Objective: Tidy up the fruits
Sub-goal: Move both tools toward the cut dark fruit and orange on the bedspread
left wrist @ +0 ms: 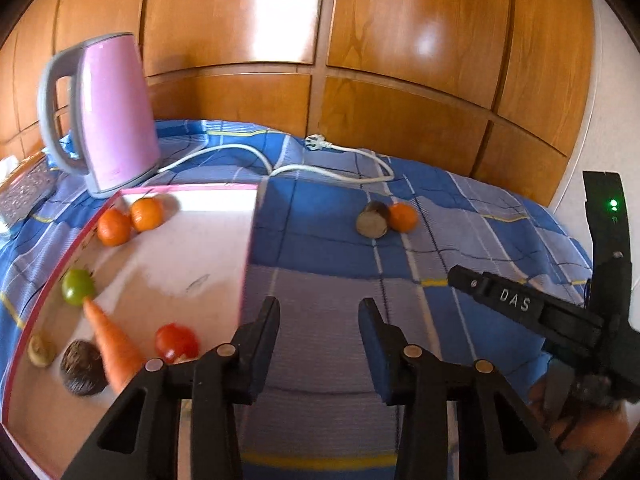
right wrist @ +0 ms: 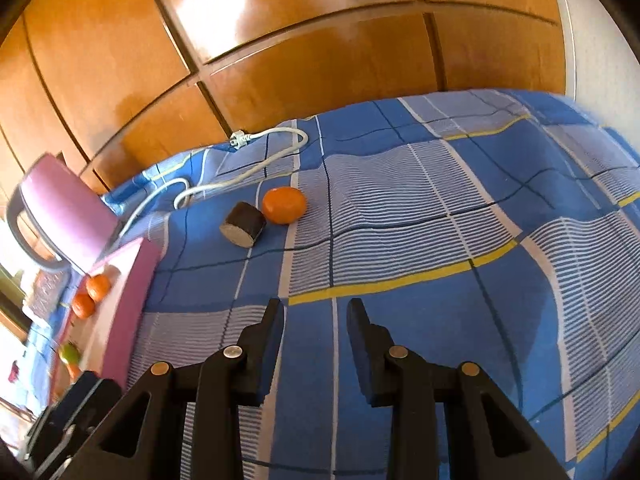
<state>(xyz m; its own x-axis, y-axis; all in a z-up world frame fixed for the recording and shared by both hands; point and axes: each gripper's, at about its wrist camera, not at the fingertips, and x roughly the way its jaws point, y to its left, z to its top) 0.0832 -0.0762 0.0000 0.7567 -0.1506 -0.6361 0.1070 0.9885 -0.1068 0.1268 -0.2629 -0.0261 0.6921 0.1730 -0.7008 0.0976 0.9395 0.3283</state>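
Observation:
A pink-rimmed box [left wrist: 250, 236] lies on the blue checked cloth at left. It holds two oranges [left wrist: 130, 220], a green fruit [left wrist: 78, 286], a carrot [left wrist: 114, 346], a red tomato [left wrist: 176, 342], a dark round fruit [left wrist: 82, 368] and a small pale piece [left wrist: 40, 352]. One orange [left wrist: 403, 217] [right wrist: 284, 205] and a dark cut cylinder [left wrist: 373, 220] [right wrist: 243, 224] lie touching on the cloth, outside the box. My left gripper [left wrist: 319, 312] is open and empty beside the box's right wall. My right gripper [right wrist: 316, 312] is open and empty, short of the loose orange.
A pink kettle [left wrist: 108, 116] [right wrist: 64, 208] stands behind the box. Its white cord and plug [left wrist: 320, 160] [right wrist: 248, 160] trail across the cloth. Wooden panels [left wrist: 360, 60] close off the back. The right gripper's body [left wrist: 560, 312] shows at the left view's right edge.

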